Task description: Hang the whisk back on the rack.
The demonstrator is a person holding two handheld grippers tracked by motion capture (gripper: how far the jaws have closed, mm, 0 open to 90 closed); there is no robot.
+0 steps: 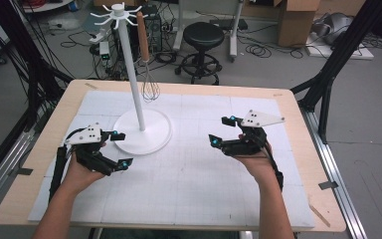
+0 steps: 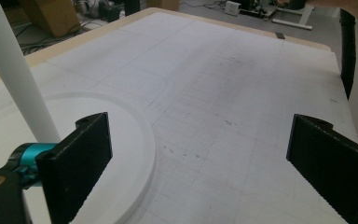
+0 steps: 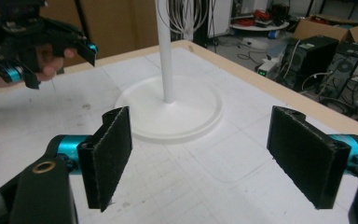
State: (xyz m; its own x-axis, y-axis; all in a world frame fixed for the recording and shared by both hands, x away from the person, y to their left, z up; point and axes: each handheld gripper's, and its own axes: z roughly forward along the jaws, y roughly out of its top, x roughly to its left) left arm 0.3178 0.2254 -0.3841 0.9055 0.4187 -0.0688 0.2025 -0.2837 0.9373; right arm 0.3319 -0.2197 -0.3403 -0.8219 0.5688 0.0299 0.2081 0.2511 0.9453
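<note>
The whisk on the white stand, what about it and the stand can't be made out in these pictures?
- Whisk, high view: which hook holds it is too small to tell.
- Whisk wires, right gripper view: handle cut off by the top edge.
- Stand pole, left gripper view: top cut off by the top edge; the left tool jaw hides part of the stand base.

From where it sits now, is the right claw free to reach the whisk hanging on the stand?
Probably yes. The right claw is open and empty, and bare mat lies between it and the whisk hanging from the white stand; only the stand's pole is close beside it.
</note>
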